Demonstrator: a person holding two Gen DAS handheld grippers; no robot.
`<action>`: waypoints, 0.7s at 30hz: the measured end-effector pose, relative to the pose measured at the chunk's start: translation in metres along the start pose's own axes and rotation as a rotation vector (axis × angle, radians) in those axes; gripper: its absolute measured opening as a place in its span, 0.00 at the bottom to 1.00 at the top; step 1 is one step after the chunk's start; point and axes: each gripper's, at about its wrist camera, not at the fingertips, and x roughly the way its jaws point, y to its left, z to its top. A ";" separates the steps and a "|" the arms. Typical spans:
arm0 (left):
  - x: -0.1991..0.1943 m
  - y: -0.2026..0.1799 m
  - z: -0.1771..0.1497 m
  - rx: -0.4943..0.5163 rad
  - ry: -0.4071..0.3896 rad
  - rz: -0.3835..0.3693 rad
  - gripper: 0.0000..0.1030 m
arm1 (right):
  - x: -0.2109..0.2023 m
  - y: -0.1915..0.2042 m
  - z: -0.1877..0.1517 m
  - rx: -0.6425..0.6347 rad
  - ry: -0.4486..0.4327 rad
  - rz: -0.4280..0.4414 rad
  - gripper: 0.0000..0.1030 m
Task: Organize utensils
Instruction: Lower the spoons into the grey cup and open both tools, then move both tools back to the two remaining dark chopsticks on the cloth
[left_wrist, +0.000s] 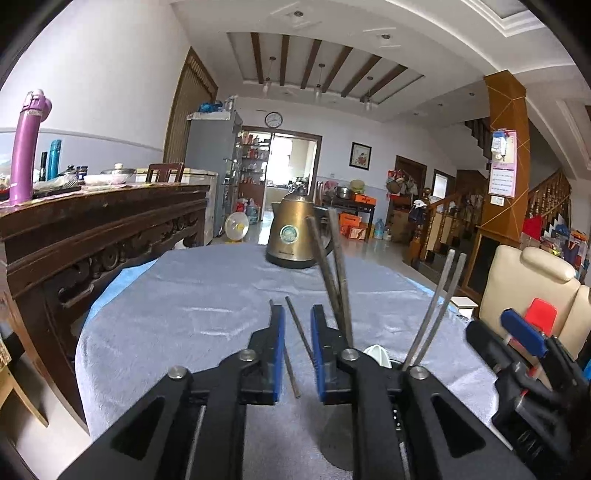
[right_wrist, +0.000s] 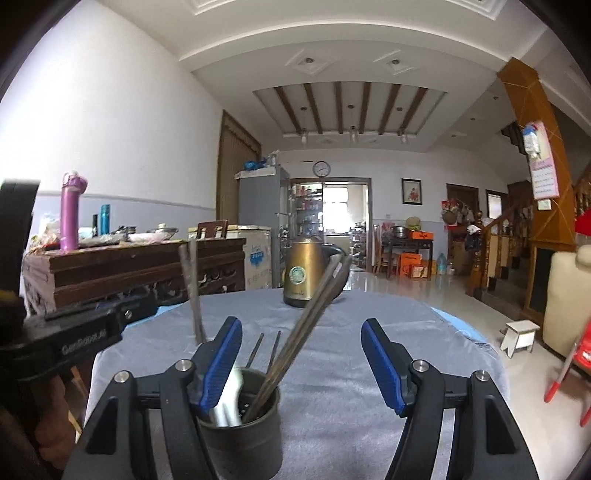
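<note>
A dark metal holder cup stands on the grey cloth, with several chopsticks and a white spoon upright in it. My right gripper is open wide around the cup, which sits close against its left finger; the right pad is far off it. In the left wrist view the cup is hidden behind my left gripper, and only its chopsticks stick up. The left jaws stand a narrow gap apart, touching nothing. A loose chopstick lies on the cloth under that gap, a second one beside it.
A brass kettle stands at the table's far edge. A carved wooden sideboard with a purple bottle runs along the left. A cream chair is at the right, a small white stool on the floor.
</note>
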 end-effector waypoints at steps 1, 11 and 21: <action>0.000 0.001 0.000 -0.002 0.003 0.008 0.31 | 0.002 -0.004 0.000 0.010 0.009 -0.013 0.69; 0.004 0.001 0.002 0.030 0.078 0.073 0.70 | 0.019 -0.020 0.000 0.016 0.143 -0.081 0.69; 0.027 0.018 -0.003 -0.003 0.267 0.181 0.71 | 0.021 -0.030 -0.001 0.064 0.208 -0.097 0.70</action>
